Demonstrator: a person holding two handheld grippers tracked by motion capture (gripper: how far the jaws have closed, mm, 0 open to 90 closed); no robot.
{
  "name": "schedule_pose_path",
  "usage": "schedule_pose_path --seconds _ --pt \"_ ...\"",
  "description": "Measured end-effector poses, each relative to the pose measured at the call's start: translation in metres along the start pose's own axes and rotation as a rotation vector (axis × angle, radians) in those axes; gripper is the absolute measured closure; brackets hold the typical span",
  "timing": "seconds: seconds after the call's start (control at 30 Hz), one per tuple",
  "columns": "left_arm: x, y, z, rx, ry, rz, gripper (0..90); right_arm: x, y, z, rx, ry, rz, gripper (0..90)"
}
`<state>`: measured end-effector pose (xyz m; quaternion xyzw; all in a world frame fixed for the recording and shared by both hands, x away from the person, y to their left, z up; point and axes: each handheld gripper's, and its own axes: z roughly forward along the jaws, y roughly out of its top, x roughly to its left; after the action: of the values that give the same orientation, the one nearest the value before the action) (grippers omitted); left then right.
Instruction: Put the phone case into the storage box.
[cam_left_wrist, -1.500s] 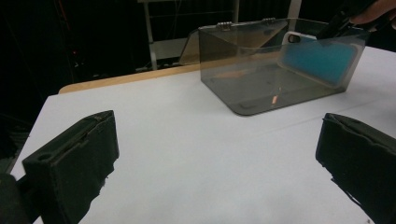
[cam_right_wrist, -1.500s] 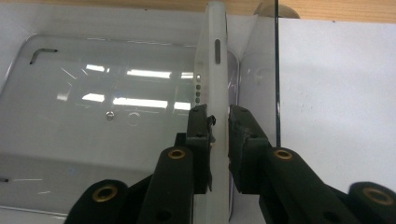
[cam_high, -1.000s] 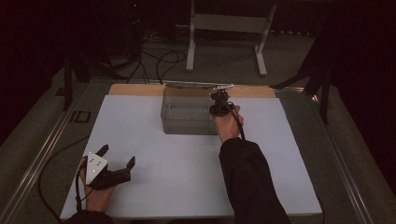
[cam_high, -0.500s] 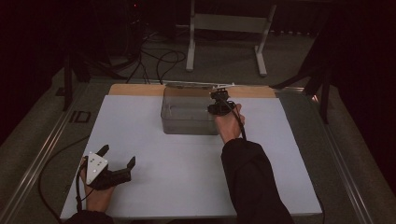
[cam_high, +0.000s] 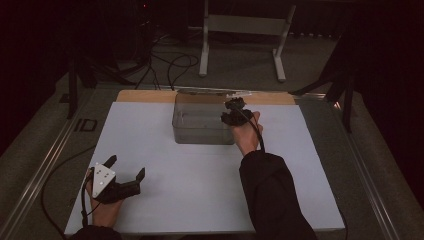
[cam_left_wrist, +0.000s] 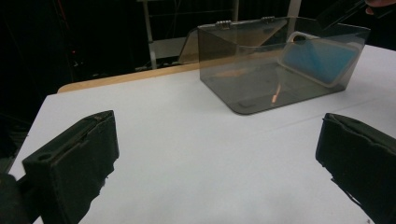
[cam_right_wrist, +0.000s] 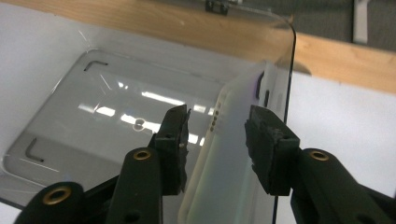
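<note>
No text, label, brand or number readable anywhere: none on the clear box (cam_high: 202, 125), none on the phone (cam_right_wrist: 233, 154) inside, none on the table (cam_high: 200, 190).

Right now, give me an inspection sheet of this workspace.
Surface: white tabletop with a wooden strip along its far edge.
Job's things: clear smoky box, lid open; a phone in a pale case stands on edge against its right wall.
Clutter: nothing seen.
Grippers: right claw has just been opening, jaws on either side of the phone, pads apart from it; left claw open, holding nothing, near the front left.
Cables: one trails from each claw.
Surroundings: dark floor, metal stand, loose cables behind.
</note>
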<state>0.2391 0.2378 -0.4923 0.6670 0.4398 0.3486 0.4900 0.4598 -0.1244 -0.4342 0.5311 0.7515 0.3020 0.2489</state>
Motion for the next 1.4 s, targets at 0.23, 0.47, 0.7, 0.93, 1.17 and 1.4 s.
schedule_pose_path --seconds 0.23,0.47,0.7,0.93,1.17,1.4 --pt "0.0 0.0 0.0 0.001 0.001 0.0 0.2 -0.001 -0.003 -0.002 -0.007 0.011 -0.03 45.0" --pt "0.0 0.0 0.0 -0.002 0.003 0.0 0.2 -0.007 -0.007 -0.007 -0.047 0.048 0.006 27.3" --pt "0.0 0.0 -0.001 0.0 0.004 0.002 0.2 -0.008 -0.008 -0.015 -0.094 0.036 -0.012 14.7" --pt "0.0 0.0 0.0 -0.002 0.006 0.0 0.2 -0.011 -0.012 -0.019 -0.125 0.063 -0.022 10.0" --pt "-0.001 -0.001 0.0 0.002 0.006 0.004 0.2 -0.014 -0.016 -0.03 -0.194 0.102 -0.052 9.5" --pt "-0.001 -0.001 0.0 0.002 0.005 0.003 0.2 -0.018 -0.02 -0.038 -0.219 0.133 -0.051 9.4"
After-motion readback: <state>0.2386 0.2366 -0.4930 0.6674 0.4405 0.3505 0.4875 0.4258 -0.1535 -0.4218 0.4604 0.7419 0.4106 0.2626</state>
